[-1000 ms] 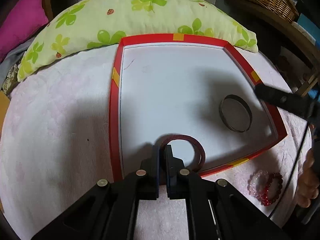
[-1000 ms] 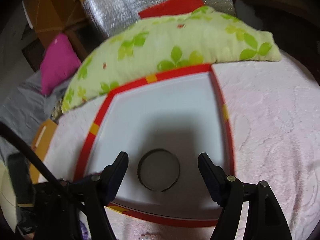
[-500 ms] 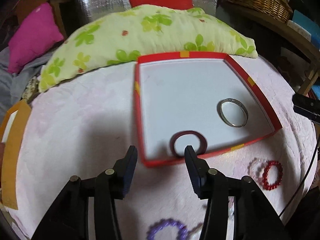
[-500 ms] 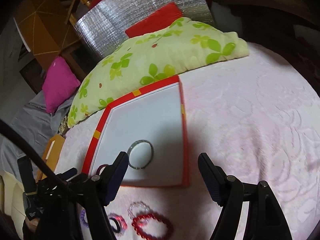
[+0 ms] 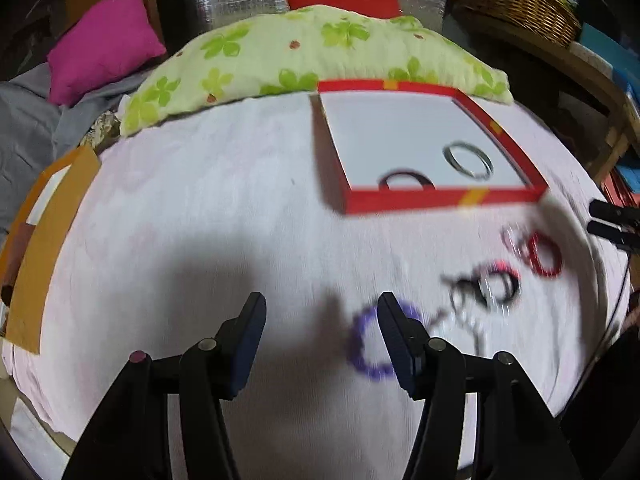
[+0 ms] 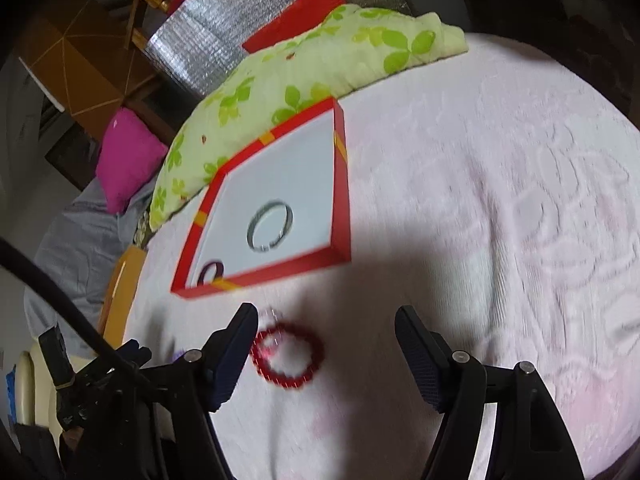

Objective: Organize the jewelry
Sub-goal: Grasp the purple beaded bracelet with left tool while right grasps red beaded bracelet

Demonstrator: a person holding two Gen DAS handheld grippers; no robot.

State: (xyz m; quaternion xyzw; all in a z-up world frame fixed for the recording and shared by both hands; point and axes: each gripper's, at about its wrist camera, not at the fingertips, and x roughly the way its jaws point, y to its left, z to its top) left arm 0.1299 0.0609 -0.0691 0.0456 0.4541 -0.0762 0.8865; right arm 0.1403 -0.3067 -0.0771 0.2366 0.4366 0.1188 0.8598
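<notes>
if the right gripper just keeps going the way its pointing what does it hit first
Most likely the red bead bracelet, lying on the pink cover just ahead of the closing right gripper, nearer one finger; depth is unclear.

Tray (image 5: 440, 200) sits on the bed (image 5: 200, 220), pillow (image 5: 300, 52) right behind it, touching its far edge. In the tray: two bangles, one (image 5: 468, 159) mid-right, one (image 5: 406, 181) against the near wall. Loose bracelets lie on the bed in front of the tray, toward its right: beaded one (image 5: 370, 344) nearest, tangled cluster (image 5: 486, 288) further right, another (image 5: 542, 254) beyond that. Basket (image 5: 516, 4) far right behind.
</notes>
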